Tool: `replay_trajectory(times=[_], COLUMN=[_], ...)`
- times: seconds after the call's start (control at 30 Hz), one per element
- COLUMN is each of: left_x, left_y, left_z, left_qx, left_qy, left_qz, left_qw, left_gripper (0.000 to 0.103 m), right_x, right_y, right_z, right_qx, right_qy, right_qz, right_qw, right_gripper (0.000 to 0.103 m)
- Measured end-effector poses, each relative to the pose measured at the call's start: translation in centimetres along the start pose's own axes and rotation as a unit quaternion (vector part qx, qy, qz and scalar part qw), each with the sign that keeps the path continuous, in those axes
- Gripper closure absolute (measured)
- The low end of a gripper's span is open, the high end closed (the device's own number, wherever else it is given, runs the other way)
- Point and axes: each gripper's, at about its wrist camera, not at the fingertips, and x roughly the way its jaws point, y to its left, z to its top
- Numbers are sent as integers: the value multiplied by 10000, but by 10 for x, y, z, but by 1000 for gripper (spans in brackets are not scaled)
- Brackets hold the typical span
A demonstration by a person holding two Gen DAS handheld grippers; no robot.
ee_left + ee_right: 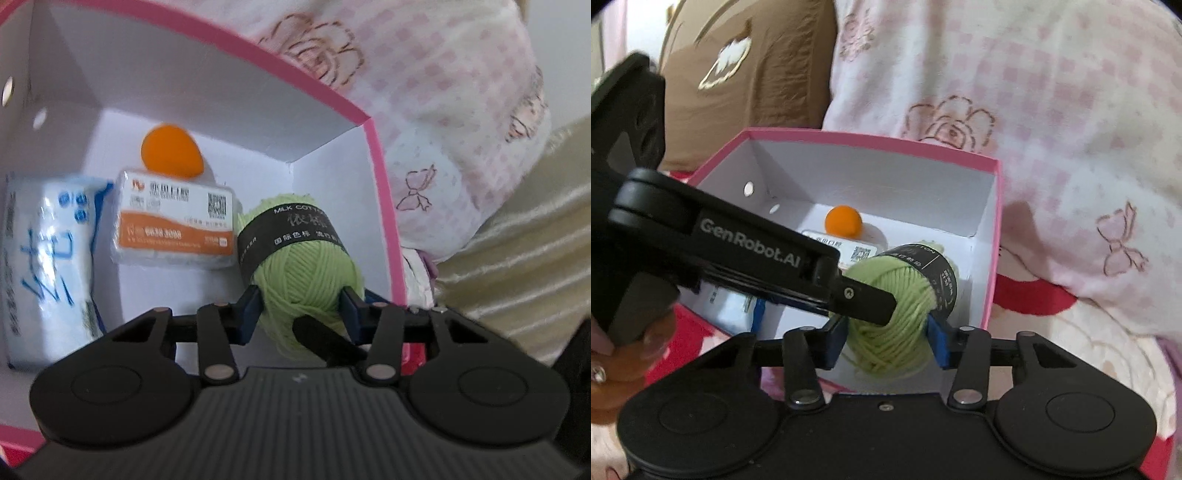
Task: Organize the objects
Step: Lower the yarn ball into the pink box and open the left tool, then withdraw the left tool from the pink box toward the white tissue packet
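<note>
A light green yarn ball (pixel 303 273) with a black paper band hangs over the right side of a pink box (pixel 380 192) that is white inside. My left gripper (pixel 301 310) is shut on the yarn, blue pads pressed to both its sides. My right gripper (pixel 886 341) is shut on the same yarn ball (pixel 897 314), just above the box (pixel 997 221). A finger (pixel 864 301) of the left gripper crosses in front of the yarn. On the box floor lie an orange ball (pixel 171 153), an orange-and-white card pack (pixel 177 229) and a blue-and-white tissue pack (pixel 48 258).
The box sits on a bed with a red patterned sheet (pixel 1034 295). A pink-checked quilt (pixel 1071 147) is bunched behind and to the right, and a brown pillow (pixel 757 62) lies at the back left. A hand (pixel 613 354) holds the left gripper's handle.
</note>
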Motion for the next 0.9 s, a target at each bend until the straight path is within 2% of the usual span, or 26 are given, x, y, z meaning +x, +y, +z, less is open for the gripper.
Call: replay_trajectory(times=[0.13, 0.27, 0.33, 0.43, 0.6, 0.73, 0.9], left_x=[8, 9, -1, -18, -38, -61, -94], left_y=[-13, -17, -20, -29, -38, -46, -59], left_z=[-5, -12, -14, -16, -18, -22, -30], left_qx=[181, 221, 195, 461, 666, 906, 1158], left_qy=[-7, 34, -38, -205, -127, -167, -93], left_qz=[319, 573, 734, 815, 1005, 1274, 1400], left_qw=[9993, 9981, 9971, 9954, 9926, 9876, 9833], left_gripper=[58, 58, 60, 60, 60, 58, 58], right_x=[-2, 3, 0, -11, -38, -55, -76], right_y=[1, 8, 6, 0, -5, 5, 17], right_z=[-5, -4, -6, -10, -11, -14, -10], right_qx=[24, -195, -76, 15, 219, 121, 169], right_qy=[-92, 20, 56, -2, -81, -123, 7], right_qz=[-204, -480, -344, -175, 88, 111, 318], right_qw=[9997, 9987, 9994, 9998, 9997, 9998, 9994], right_gripper=[53, 53, 53, 54, 53, 53, 52])
